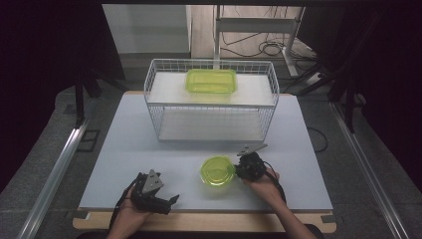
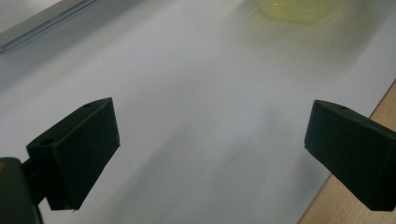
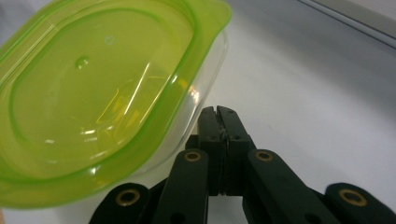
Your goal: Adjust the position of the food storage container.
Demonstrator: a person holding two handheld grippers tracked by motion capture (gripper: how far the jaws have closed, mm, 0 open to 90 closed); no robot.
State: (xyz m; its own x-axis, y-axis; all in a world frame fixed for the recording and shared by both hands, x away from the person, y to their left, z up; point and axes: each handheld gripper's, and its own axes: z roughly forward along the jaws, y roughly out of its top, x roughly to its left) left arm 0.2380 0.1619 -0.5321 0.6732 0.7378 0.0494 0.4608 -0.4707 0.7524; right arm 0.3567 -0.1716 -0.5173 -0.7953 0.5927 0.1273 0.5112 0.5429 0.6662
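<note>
On the near half of the white surface (image 1: 129,149):

Item 1. Round container with green lid (image 1: 217,171), standing upright and lid-on near the front edge, well apart from the wire basket (image 1: 211,99). In the right gripper view it lay up and to the left of the jaws. Its outline read as nearly round from above and slightly oval up close, so no clear long axis could be fixed.

Item 2. Right hand-held gripper (image 3: 218,112), jaws pressed fully together with nothing between them, tips just beside the clear wall of the container under its lid rim; actual contact could not be told. In the high view this tool sat immediately to the container's right, plainly the nearer of the two.

Item 3. Left hand-held gripper (image 2: 210,135), jaws spread wide and empty, at the front left of the surface, with the container far off ahead of its jaws.

Item 4. Rectangular green-lidded container (image 1: 211,81), on the basket's upper shelf, untouched.

Assessment: any nudge or grasp of Item 1 would likely fall to the right tool, which would first need to part its jaws for a grasp.
</note>
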